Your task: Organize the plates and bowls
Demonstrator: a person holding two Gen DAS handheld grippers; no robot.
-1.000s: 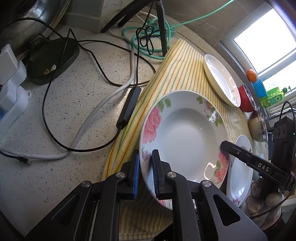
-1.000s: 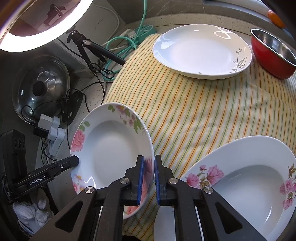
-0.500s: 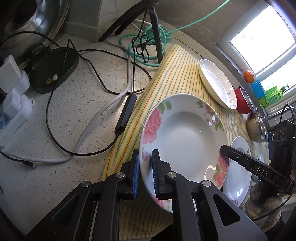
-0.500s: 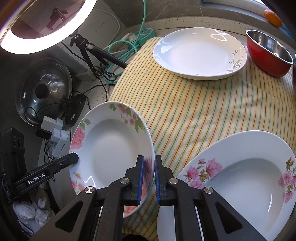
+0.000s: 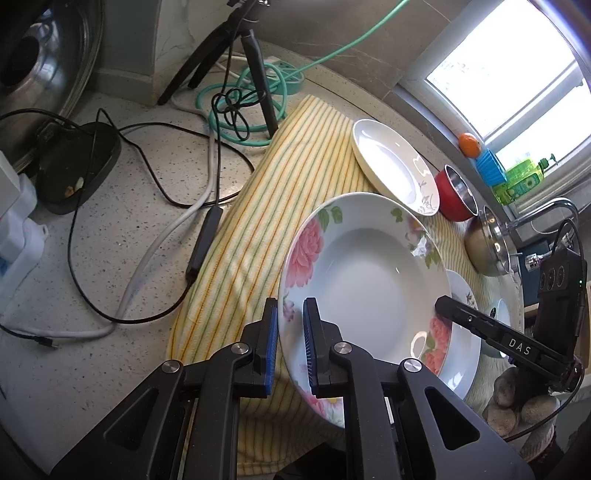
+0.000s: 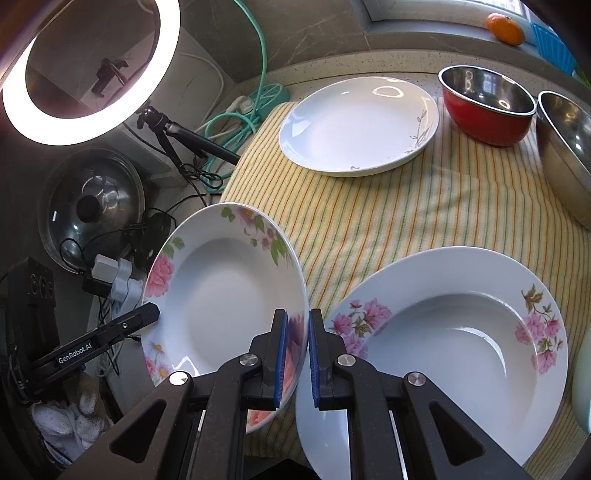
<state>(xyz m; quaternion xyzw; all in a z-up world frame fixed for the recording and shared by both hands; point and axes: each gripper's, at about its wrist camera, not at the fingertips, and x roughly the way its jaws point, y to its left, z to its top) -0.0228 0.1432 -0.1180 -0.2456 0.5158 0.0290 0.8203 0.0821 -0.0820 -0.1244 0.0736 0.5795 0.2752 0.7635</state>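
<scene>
Left wrist view shows the left tongs (image 5: 290, 347) pinching the near rim of a deep plate with pink flowers (image 5: 369, 280). The blue pads sit on both sides of the rim, one above and one below it. The right tongs (image 6: 295, 354) pinch the opposite rim of the same plate, so the plate is carried between the two tongs. It is lifted above the striped cloth (image 5: 258, 229) and hangs over the cloth's edge, partly over the speckled desk (image 5: 110, 229). The plate is round, so it has no long axis; its hollow side faces upward and it is tilted. In the right wrist view the side held by the right tongs looks higher, and the plate leans down toward the left tongs.

On the cloth, just beside the held plate in the right wrist view, lies a second flowered deep plate (image 6: 461, 332), hollow side up, and it seems to rest on another white plate, whose edge shows under it. Farther away on the cloth lies a flat white plate with a thin twig drawing (image 6: 358, 125). Near it stands a red bowl with a steel inside (image 6: 487, 107), and beside that a steel bowl (image 6: 565, 155). An orange fruit (image 6: 505, 27) sits on the window ledge. Black and white cables (image 5: 155, 206), a green hose (image 6: 229, 122) and a ring lamp (image 6: 88, 70) are at the desk side.
</scene>
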